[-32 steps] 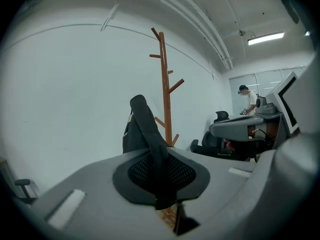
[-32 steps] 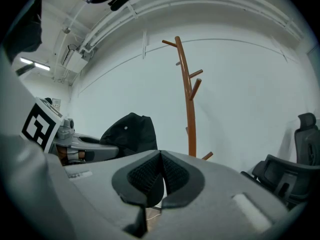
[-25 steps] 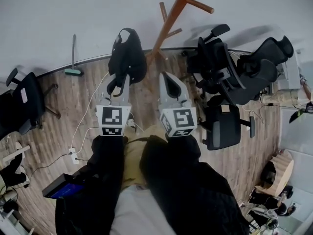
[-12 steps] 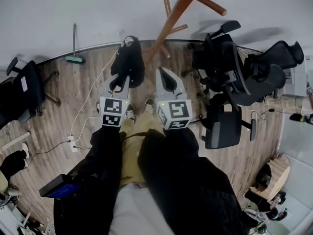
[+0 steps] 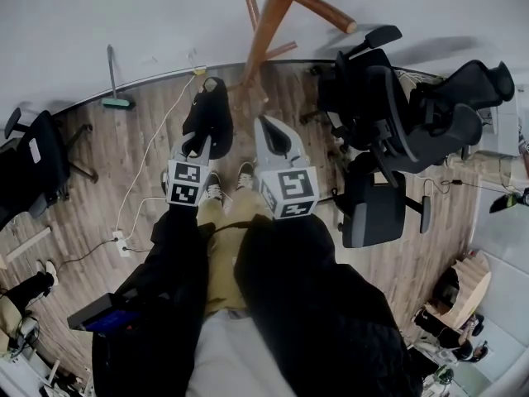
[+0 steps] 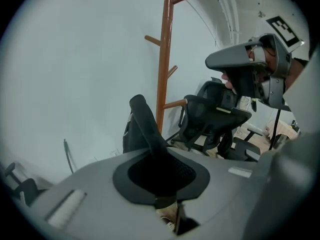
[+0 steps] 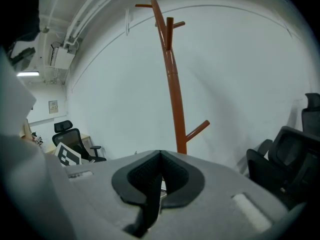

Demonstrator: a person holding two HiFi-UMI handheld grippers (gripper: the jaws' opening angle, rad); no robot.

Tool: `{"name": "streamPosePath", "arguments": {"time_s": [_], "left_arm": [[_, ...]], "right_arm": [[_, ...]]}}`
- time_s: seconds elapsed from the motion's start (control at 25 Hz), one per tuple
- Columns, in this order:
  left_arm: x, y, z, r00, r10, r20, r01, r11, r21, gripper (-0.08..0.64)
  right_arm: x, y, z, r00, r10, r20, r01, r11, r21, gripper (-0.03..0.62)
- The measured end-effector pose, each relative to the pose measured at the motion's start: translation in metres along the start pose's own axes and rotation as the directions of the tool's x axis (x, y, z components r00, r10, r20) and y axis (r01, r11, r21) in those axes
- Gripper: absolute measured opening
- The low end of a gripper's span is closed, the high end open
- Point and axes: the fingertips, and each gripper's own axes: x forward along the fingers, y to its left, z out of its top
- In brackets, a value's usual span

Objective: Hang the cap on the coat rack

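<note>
In the head view, the left gripper [image 5: 197, 145] carries a black cap [image 5: 208, 114] at mid-frame, soft cloth sagging above the wood-plank floor [image 5: 107, 172]. The coat rack [image 5: 269, 23], a reddish wooden pole with slanted pegs, rises at upper centre, near the cap. The cap sits on no peg, so I judge the hanging itself is left to do. The right gripper [image 5: 266, 131] is alongside, with black mesh office chairs [image 5: 372, 98] at right.

In the left gripper view, the jaws pinch a fold of the cap at lower centre, and the rack stands behind it.

In the right gripper view, the jaws are closed together on nothing. The smooth rack stands at centre against a plain white wall [image 7: 240, 64].
</note>
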Motion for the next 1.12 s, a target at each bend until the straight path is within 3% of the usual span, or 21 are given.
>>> {"name": "streamPosePath", "arguments": {"time_s": [0.44, 0.84, 1.0, 1.12], "left_arm": [[0.049, -0.009, -0.047, 0.989, -0.064, -0.130, 0.062, 0.998, -0.021, 0.038], [0.090, -0.021, -0.062, 0.979, -0.113, -0.172, 0.108, 0.993, -0.040, 0.048], [0.103, -0.030, -0.058, 0.973, -0.136, -0.185, 0.130, 0.991, -0.041, 0.093], [0.104, -0.035, -0.065, 0.965, -0.152, -0.215, 0.137, 0.987, -0.084, 0.139]], "right_arm": [[0.001, -0.021, -0.013, 0.999, -0.011, -0.046, 0.011, 1.000, -0.003, -0.005], [-0.007, -0.034, -0.021, 0.996, -0.027, -0.080, 0.026, 1.000, -0.017, -0.005], [-0.014, -0.041, -0.022, 0.996, -0.041, -0.084, 0.040, 0.999, -0.020, -0.005], [-0.017, -0.044, -0.021, 0.996, -0.048, -0.081, 0.046, 0.999, -0.018, -0.005]]}}
